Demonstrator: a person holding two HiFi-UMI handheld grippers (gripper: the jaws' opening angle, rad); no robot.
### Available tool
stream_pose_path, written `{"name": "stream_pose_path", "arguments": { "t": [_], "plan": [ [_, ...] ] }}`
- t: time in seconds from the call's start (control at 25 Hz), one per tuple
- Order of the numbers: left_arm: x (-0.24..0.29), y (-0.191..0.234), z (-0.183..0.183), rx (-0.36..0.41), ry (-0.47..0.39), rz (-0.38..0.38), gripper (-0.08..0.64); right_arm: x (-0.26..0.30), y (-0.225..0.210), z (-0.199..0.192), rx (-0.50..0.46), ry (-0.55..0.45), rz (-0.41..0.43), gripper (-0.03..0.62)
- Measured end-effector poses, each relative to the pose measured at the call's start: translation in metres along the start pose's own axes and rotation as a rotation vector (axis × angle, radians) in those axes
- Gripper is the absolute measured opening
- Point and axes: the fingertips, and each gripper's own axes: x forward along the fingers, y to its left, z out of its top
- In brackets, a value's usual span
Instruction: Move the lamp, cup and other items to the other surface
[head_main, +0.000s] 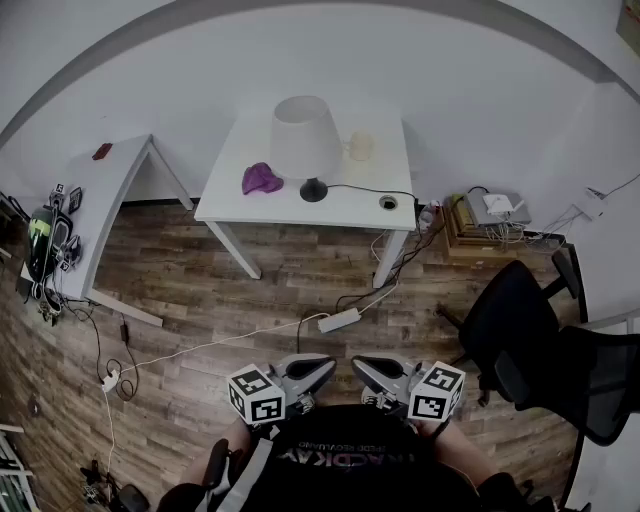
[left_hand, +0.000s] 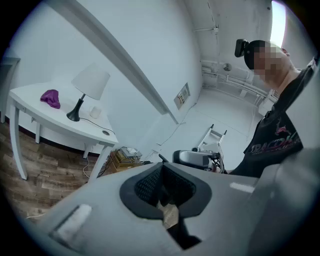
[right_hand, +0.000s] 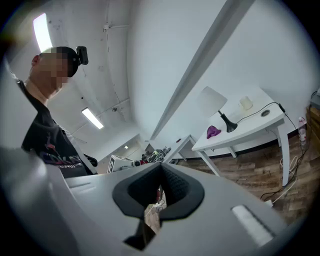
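**A:** In the head view, your left gripper (head_main: 322, 367) and right gripper (head_main: 364, 367) sit side by side close to your body. Their tips are turned toward each other above the wooden floor (head_main: 250, 290).

**B:** Everything you need is well ahead of you. The lamp (head_main: 303, 140), the cup (head_main: 360, 146) just beside its shade and the purple cloth (head_main: 262, 179) near its black base are all on the white tabletop (head_main: 350, 208). The second tabletop (head_main: 112, 190) stands off to your left. A power strip (head_main: 338, 320) lies on the floor between you and the white one.

**A:** The left gripper view shows your left gripper (left_hand: 161, 189) closed, pads together, with nothing caught between them.

**B:** Far to the left there you can see the lamp (left_hand: 90, 82), the cup (left_hand: 95, 112) and the purple cloth (left_hand: 50, 97) on the white tabletop (left_hand: 47, 124), well apart from the gripper.

**A:** In the right gripper view, your right gripper (right_hand: 161, 189) is closed too, and empty.

**B:** On the right of that view are the lamp (right_hand: 212, 102), the cup (right_hand: 245, 103) and the purple cloth (right_hand: 213, 131) on the white tabletop (right_hand: 252, 125). The second tabletop (right_hand: 184, 144) is to its left.
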Motion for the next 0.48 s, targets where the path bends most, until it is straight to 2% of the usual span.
{"name": "stream_pose_path", "arguments": {
  "t": [0.48],
  "plan": [
    [0.0024,0.0003,-0.0002,-0.001,-0.009,0.019,0.006,-0.0029,-0.0024,0.0001,-0.005,0.006,0.019,0.003]
  ]
}}
